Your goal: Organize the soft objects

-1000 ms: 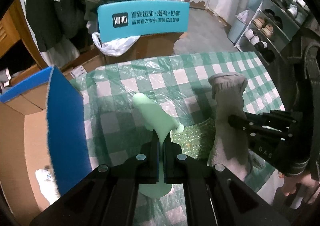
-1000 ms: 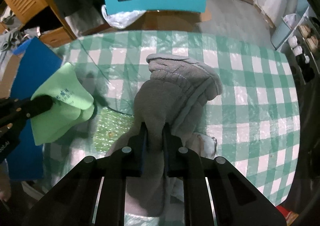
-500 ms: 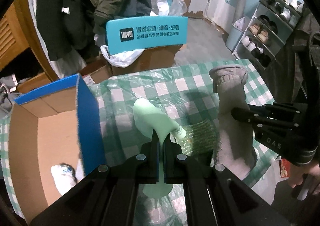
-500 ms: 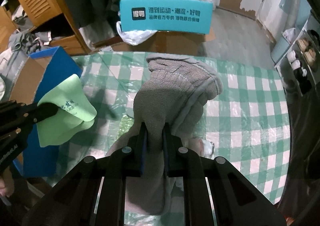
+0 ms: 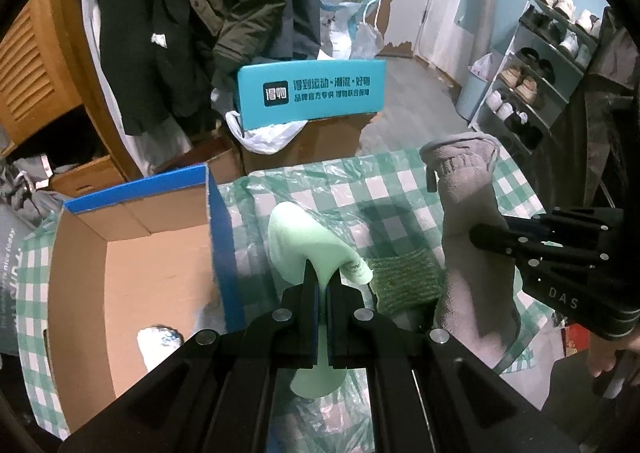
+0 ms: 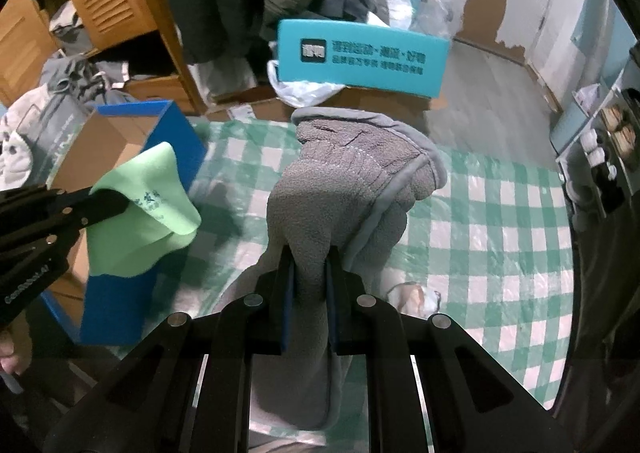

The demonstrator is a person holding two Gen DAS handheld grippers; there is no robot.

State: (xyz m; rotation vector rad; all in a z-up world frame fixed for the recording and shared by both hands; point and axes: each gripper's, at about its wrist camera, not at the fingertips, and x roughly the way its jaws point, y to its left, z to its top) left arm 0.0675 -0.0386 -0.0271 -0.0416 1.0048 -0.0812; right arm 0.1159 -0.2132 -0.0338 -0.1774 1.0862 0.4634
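Observation:
My left gripper point(image 5: 323, 281) is shut on a light green cloth point(image 5: 304, 245) and holds it above the checked table, just right of the open blue cardboard box point(image 5: 218, 237). The cloth point(image 6: 140, 213) and the left gripper point(image 6: 116, 203) also show in the right wrist view. My right gripper point(image 6: 310, 257) is shut on a grey fleece glove point(image 6: 352, 177), held up over the table; the glove point(image 5: 468, 221) hangs right of the green cloth. A white soft item point(image 5: 160, 339) lies inside the box.
A green knitted item point(image 5: 404, 277) lies on the green checked tablecloth point(image 6: 500, 221). A small pale item point(image 6: 416, 295) lies on the table by the glove. Beyond the table stand a teal box point(image 5: 312, 93), hanging coats and a shoe rack point(image 5: 532, 73).
Both grippers have risen with their cloths and pulled back from the table. The blue box has come more fully into the left wrist view, showing its inside.

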